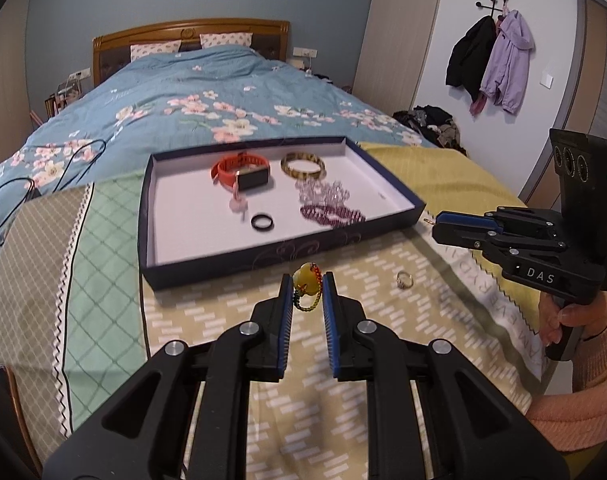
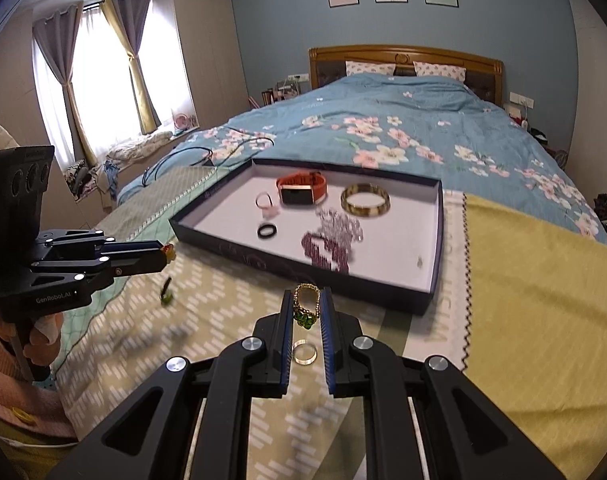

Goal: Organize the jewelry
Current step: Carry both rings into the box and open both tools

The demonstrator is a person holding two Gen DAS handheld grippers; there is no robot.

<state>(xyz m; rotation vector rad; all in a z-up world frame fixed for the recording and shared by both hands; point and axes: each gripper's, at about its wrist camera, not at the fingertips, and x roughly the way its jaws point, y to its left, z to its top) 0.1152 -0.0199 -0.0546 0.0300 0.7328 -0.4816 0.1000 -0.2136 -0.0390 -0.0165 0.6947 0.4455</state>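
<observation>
A dark shallow tray [image 1: 263,258] [image 2: 439,240] lies on the bed. It holds an orange watch [image 1: 241,170] [image 2: 303,190], a gold bangle [image 1: 302,165] [image 2: 365,199], a black ring [image 1: 262,222] [image 2: 267,231], a pink ring [image 2: 266,204] and bead bracelets [image 1: 329,204] [image 2: 335,240]. My left gripper [image 1: 308,290] is shut on a yellow pendant with a beaded loop [image 1: 306,280], near the tray's front wall. My right gripper [image 2: 306,306] is shut on a gold chain with a green stone [image 2: 306,312]. A gold ring [image 2: 303,352] lies on the cloth under it; it also shows in the left wrist view [image 1: 404,279].
A small green item [image 2: 166,294] lies on the patterned cloth [image 1: 363,360] at the left. A yellow cloth [image 2: 543,300] covers the right side. Black cables [image 1: 7,200] lie on the blue floral duvet [image 1: 207,92]. Coats [image 1: 491,56] hang on the right wall.
</observation>
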